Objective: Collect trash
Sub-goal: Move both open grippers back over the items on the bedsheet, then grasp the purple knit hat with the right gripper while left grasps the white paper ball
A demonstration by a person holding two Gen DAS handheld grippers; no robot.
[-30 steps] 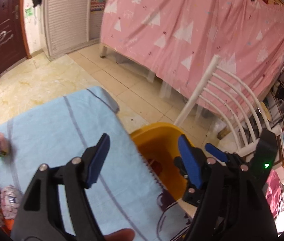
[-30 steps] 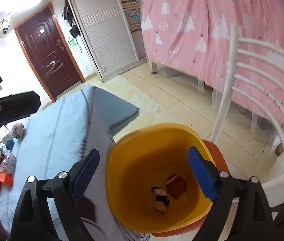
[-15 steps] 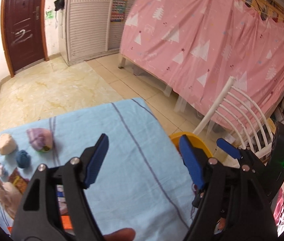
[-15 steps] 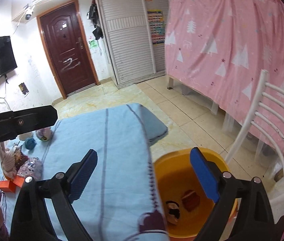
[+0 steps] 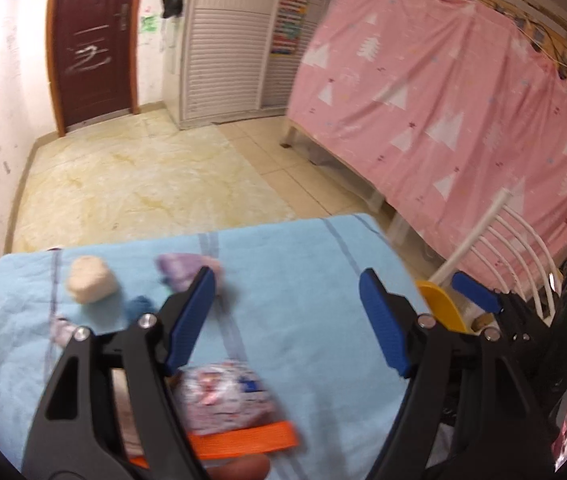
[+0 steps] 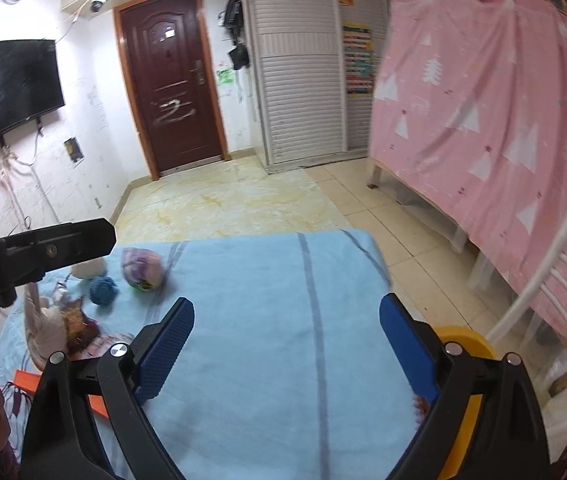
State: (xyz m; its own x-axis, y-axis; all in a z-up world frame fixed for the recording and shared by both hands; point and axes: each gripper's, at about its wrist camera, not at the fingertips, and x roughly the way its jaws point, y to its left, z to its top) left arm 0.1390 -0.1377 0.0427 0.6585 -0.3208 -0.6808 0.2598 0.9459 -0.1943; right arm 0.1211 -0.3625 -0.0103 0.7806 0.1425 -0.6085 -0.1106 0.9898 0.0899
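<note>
Trash lies on the light blue tablecloth [image 5: 307, 280]: a beige lump [image 5: 90, 279], a purple crumpled wrapper [image 5: 181, 270], a small blue ball [image 5: 137, 309], a patterned plastic bag [image 5: 225, 396] and an orange strip [image 5: 243, 444]. My left gripper [image 5: 287, 320] is open and empty above the bag. My right gripper [image 6: 283, 344] is open and empty over the bare cloth [image 6: 283, 300]; the purple wrapper [image 6: 142, 268] and blue ball [image 6: 102, 289] lie to its left. The yellow bin [image 6: 463, 344] stands at the table's right edge, also in the left wrist view [image 5: 441, 308].
A white slatted chair [image 6: 543, 304] stands right of the bin. A bed under a pink sheet [image 6: 503, 120] runs along the right. The left gripper's body [image 6: 35, 256] crosses the right wrist view. A brown door [image 6: 171, 80] is at the back.
Both grippers have swung left from over the yellow bin to over the table. The trash on the cloth has come into view; both stay open and empty.
</note>
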